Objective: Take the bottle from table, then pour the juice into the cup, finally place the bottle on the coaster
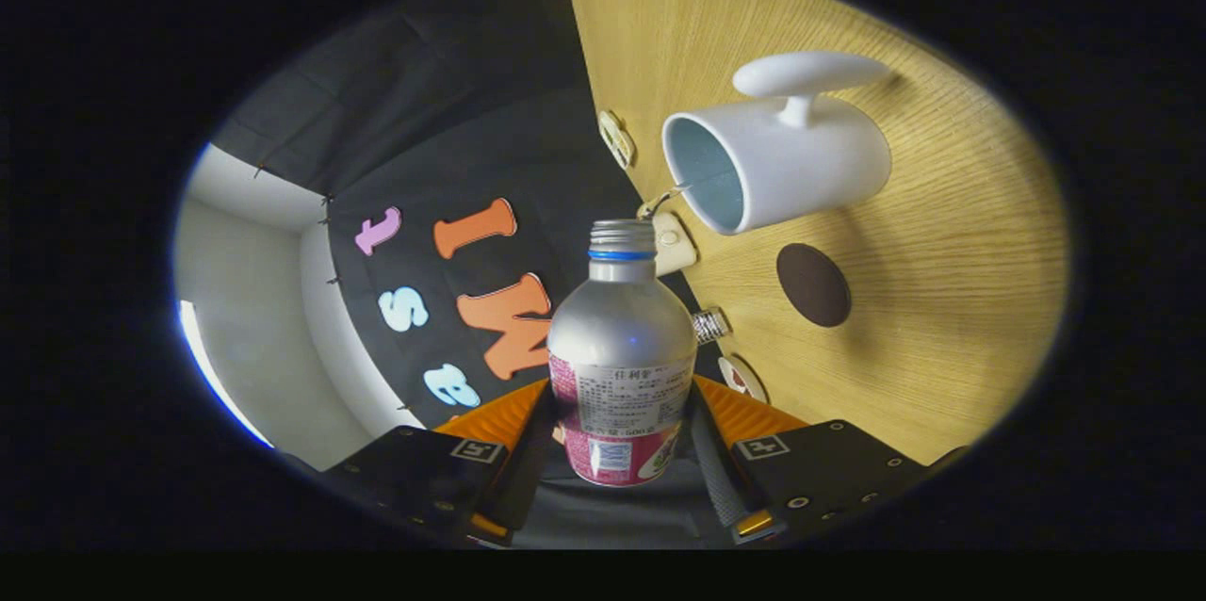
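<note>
Wooden table (pixel 942 234): one cup (pixel 782 163), one coaster (pixel 813 284). Gripper (pixel 622 436) clamps one bottle (pixel 620 347), uncapped neck pointing away along fingers toward cup.

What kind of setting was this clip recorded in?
Likely a staged recording booth, not a real kitchen: a black cloth wall backs a wood-grain table with a white cup and coaster. The gripper holds the bottle.

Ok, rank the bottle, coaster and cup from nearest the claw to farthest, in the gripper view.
1. Bottle: clamped between the claw fingers.
2. Coaster: on the table beyond the fingers, beside the bottle's shoulder.
3. Cup: past the coaster, mouth facing the bottle neck.
</note>
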`<state>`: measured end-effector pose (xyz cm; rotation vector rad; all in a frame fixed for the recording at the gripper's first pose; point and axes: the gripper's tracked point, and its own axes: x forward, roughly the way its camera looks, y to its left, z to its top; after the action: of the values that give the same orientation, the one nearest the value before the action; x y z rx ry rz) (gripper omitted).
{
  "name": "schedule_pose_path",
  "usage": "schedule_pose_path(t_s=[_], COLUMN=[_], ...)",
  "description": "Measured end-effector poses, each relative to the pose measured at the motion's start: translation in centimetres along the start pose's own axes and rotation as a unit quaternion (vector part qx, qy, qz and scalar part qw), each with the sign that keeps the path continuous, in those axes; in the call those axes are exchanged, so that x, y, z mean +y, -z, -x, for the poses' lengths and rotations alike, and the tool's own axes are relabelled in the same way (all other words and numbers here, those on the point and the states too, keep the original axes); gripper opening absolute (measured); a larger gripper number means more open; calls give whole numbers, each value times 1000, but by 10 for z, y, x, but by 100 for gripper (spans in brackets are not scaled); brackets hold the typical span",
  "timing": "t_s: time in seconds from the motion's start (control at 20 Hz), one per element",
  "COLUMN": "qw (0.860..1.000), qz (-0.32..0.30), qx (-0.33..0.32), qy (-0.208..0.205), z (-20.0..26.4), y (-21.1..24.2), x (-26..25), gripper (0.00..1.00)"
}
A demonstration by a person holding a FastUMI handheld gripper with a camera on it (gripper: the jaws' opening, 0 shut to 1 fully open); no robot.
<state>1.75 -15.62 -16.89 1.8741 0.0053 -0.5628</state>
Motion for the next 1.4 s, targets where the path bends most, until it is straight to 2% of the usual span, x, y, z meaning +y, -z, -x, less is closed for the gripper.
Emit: schedule_pose_path(t_s=[1.4], qw=[998], qz=[-57], qx=[-13], qy=[-12], z=[1], y=[-7], x=[16], gripper=[74])
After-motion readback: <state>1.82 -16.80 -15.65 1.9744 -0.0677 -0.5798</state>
